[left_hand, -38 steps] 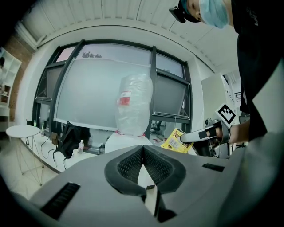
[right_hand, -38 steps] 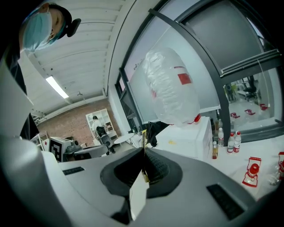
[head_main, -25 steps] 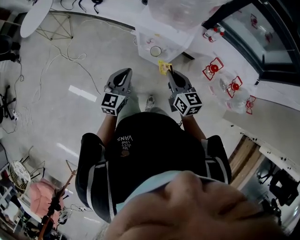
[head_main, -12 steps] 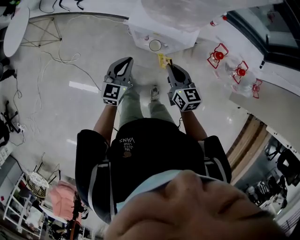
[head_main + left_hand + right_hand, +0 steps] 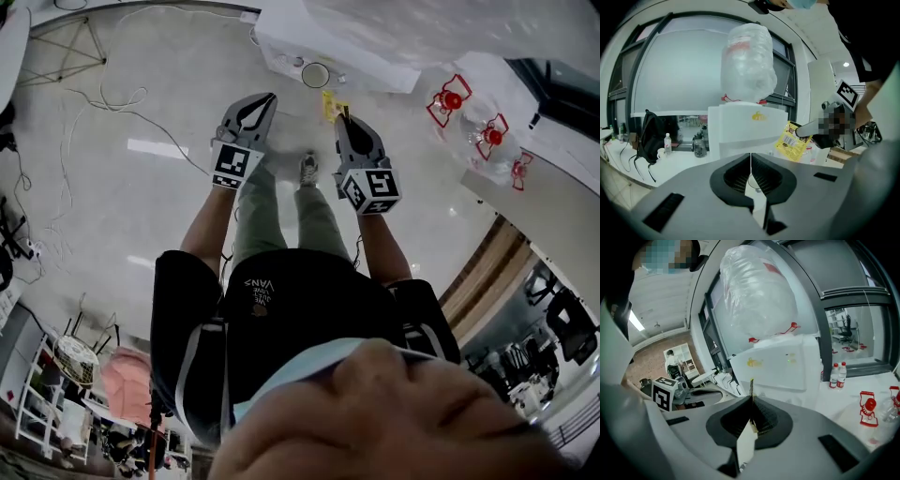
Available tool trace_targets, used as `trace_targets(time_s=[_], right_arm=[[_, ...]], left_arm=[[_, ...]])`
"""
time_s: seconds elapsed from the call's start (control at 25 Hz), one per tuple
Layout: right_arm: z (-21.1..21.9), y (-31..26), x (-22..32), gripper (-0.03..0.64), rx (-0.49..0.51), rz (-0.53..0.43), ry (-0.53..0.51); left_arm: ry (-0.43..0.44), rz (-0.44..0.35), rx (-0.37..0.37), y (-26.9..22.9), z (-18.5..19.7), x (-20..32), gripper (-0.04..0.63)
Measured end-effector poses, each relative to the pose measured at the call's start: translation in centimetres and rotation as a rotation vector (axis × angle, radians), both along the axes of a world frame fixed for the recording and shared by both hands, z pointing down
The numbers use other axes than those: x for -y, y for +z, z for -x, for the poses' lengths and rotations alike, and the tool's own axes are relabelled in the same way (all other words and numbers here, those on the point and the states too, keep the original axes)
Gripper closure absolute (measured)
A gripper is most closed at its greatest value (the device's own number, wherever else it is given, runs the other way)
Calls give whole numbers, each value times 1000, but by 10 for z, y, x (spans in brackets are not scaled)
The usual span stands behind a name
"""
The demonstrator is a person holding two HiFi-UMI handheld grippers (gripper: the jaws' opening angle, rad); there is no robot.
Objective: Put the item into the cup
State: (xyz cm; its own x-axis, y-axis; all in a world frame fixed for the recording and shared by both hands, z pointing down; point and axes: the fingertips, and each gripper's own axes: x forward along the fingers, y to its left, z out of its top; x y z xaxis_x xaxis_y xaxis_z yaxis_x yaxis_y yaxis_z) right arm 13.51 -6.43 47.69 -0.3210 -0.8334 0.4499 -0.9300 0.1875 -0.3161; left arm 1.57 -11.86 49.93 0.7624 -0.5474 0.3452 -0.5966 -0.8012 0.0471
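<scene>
The item is a yellow snack packet [image 5: 331, 103], and my right gripper [image 5: 343, 117] is shut on it. From the left gripper view the packet [image 5: 791, 140] hangs flat from the right gripper's tip. In the right gripper view it stands edge-on [image 5: 751, 387] between the pads. A white cup [image 5: 315, 74] sits on a white stand [image 5: 281, 42], just beyond both grippers. My left gripper [image 5: 265, 97] is level with the right one, to the left of the packet. Its jaws [image 5: 751, 161] meet with nothing between them.
A big plastic-wrapped bundle [image 5: 747, 65] sits on top of the white stand. Water bottles with red labels [image 5: 450, 98] stand on the ledge at the right. Cables [image 5: 103, 94] trail over the shiny floor at the left. The person's legs and shoe [image 5: 307, 169] are below the grippers.
Both grippers and the person have come closer to the white stand and the cup. The yellow packet stays held in the right gripper; the left stays shut.
</scene>
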Motion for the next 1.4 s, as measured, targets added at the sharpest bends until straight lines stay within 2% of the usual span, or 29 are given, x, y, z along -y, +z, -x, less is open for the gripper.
trace_targets(time_s=[0.2,0.48,0.68,0.88,1.16,1.4], right_arm=[[20,31,7,574,-16,45,-35],[26,78,18,574,-72,41,-64],[32,104,28,574,-79,50,-64],[32,130,28,574,-99,49,-63],[29,152,33,574,-139,56,-66],[25,163,47,574,-177,45,-62]], left_arm=[[-13,25,22,46,8,2,574],[-17,30,21,97,19,14,572],[11,11,31,126,17,21,569],[50,6,54,154,13,24,481],[138,-1,118,192,-2,31,422],[189,-19,154,216,-20,45,399]])
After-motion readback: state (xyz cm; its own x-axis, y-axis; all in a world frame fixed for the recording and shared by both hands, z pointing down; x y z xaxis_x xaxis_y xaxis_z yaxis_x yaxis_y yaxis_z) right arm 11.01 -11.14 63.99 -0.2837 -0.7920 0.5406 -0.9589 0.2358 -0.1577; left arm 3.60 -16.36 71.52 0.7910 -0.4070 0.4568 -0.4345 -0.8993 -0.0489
